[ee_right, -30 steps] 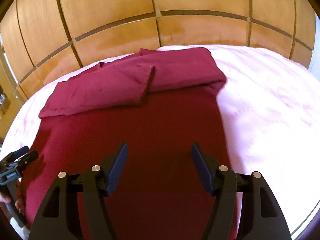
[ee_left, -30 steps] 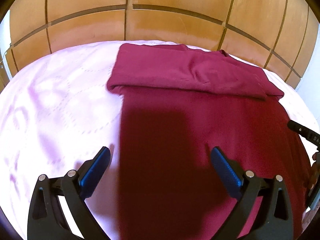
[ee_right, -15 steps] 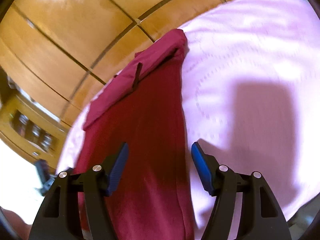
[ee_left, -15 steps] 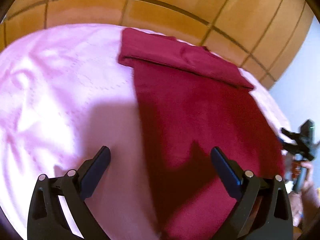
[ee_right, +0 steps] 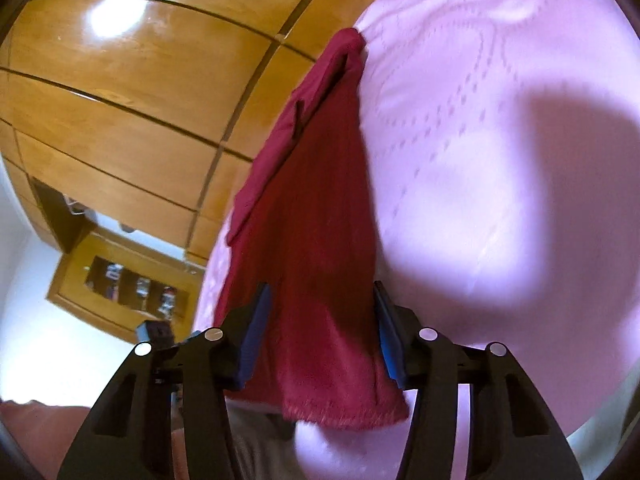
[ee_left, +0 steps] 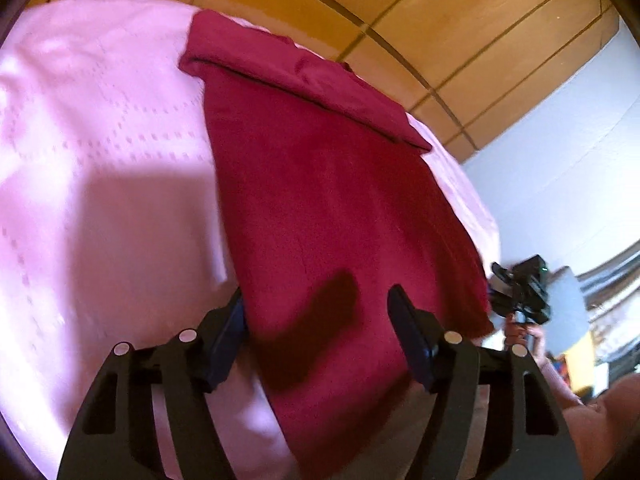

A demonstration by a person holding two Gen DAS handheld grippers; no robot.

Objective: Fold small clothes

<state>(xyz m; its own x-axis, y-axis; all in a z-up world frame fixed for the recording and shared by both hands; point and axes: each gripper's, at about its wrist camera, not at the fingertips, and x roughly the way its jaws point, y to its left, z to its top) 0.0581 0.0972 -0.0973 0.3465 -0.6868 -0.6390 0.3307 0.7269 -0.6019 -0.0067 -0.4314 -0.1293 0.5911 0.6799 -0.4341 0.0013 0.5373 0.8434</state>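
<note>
A dark red garment (ee_left: 320, 184) lies flat on a pink bedsheet (ee_left: 100, 160), its far end folded back over itself. My left gripper (ee_left: 316, 328) is open, low at the garment's near left corner, with the cloth's hem between its fingers. In the right wrist view the garment (ee_right: 316, 216) runs away from me. My right gripper (ee_right: 320, 332) is open, its fingers straddling the near right corner, whose hem hangs over the bed edge. The right gripper also shows in the left wrist view (ee_left: 520, 292).
A wooden panelled wardrobe (ee_right: 132, 92) stands behind the bed. A wooden shelf unit (ee_right: 124, 284) with small items is at the left. The bedsheet (ee_right: 500, 160) spreads to the right. A grey wall (ee_left: 560, 152) is at the far right.
Both grippers have swung outward and dropped to the garment's near corners. The jaws of both have narrowed around the hem. The garment lies as before.
</note>
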